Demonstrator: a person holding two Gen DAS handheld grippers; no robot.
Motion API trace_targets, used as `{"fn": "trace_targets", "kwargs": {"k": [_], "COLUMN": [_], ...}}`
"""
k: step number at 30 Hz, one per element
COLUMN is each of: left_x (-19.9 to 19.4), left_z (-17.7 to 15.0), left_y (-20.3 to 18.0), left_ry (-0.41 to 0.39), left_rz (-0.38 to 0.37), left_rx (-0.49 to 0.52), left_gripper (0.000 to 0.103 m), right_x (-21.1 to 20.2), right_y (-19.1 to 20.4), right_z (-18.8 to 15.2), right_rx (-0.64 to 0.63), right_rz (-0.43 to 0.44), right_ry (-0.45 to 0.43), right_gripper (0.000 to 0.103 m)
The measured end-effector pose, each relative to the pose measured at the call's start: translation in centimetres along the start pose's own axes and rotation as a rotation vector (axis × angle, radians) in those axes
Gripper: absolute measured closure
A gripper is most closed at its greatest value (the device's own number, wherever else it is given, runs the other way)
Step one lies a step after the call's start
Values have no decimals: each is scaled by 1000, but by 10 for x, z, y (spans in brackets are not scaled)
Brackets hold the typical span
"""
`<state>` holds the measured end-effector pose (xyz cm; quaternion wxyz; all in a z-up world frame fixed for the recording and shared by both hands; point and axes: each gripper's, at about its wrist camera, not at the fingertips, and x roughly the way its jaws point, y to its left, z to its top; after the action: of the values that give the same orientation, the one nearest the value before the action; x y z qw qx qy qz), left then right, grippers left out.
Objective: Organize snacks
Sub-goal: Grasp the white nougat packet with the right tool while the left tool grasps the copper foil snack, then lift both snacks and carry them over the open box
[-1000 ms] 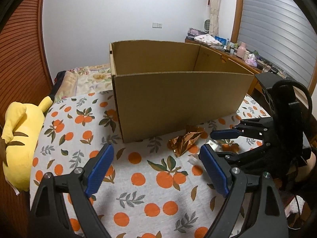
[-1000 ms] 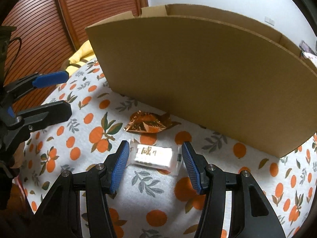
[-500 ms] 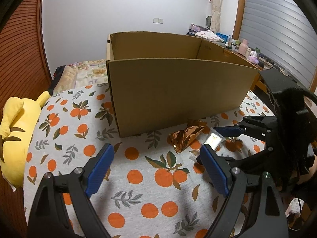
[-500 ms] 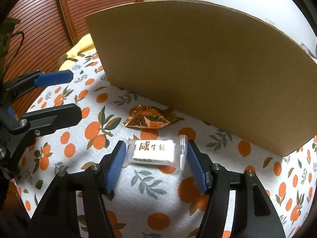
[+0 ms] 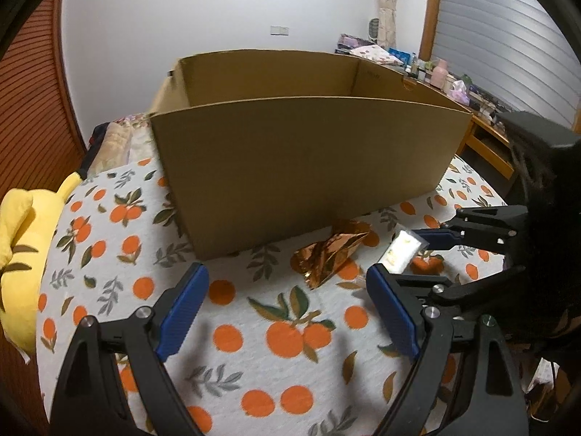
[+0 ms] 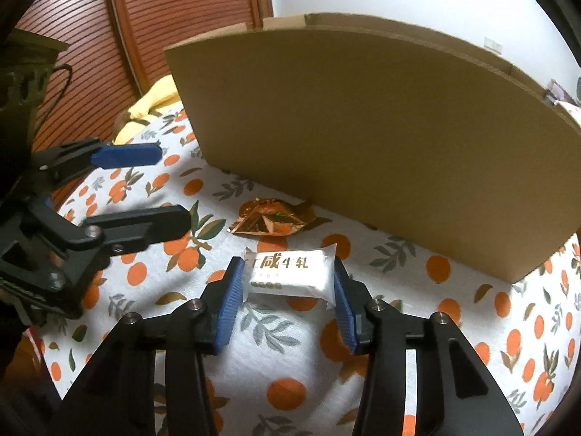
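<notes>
Pinching white snack packet (image 6: 288, 272), right tongs (image 6: 287, 292) angled down, just closing; left tongs (image 5: 287, 309) spread.

Two snack packets (image 6: 288, 272) on tablecloth (image 6: 472, 327) before cardboard box (image 6: 363, 127)

In front of me a white wall (image 5: 181, 25) closes off the far side of the room, with a small pale switch plate (image 5: 279, 30) set high on it. To my left stands a reddish-brown slatted wooden door (image 6: 174, 11), ribbed with fine horizontal lines. On my right, grey horizontal blinds (image 5: 508, 36) fill a window framed in orange-brown wood, with a pale curtain (image 5: 385, 7) hanging beside the frame. Below runs a wooden desk (image 5: 486, 141) crowded with small bottles and clutter too small to tell apart. The surface under me wears a white cloth printed with oranges and leaves (image 5: 276, 327). A yellow plush toy (image 5: 18, 247) sits at its left edge. The light is even and indoor.
</notes>
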<state>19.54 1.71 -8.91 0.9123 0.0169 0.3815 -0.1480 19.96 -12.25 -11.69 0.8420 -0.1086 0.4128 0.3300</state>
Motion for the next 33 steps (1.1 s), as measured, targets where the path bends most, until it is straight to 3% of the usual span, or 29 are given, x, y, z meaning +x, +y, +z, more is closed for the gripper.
{"fn": "trace_targets", "kwargs": {"k": [4,11,14,22,27,33], "left_x": [11,32,41,59,58,44], "left_z": [9,19,21,20,18,13], "left_y": [-12,-27,-30,-33,-32,-29], "left_ry": [18,60,78,145,152,139], "left_rz": [-12,-37,-40,-25,-27,-31], "left_rx": [41,93,113,128,123,108], "left_gripper": [15,41,47,50,72,75], "right_x": [-11,-32,-38,-43,-42,-46], "right_y": [-9,-27,-32,-38,-39,-41], "right_z": [-2,-5,-6,-11,-11,-13], "right_rx": [23,52,55,59,64,63], "right_rz": [2,-8,-9,-2,3,4], "right_ry": [-19,-54,-66,-76,-75,-78], "right_gripper": [56,56,56,56,56,56]}}
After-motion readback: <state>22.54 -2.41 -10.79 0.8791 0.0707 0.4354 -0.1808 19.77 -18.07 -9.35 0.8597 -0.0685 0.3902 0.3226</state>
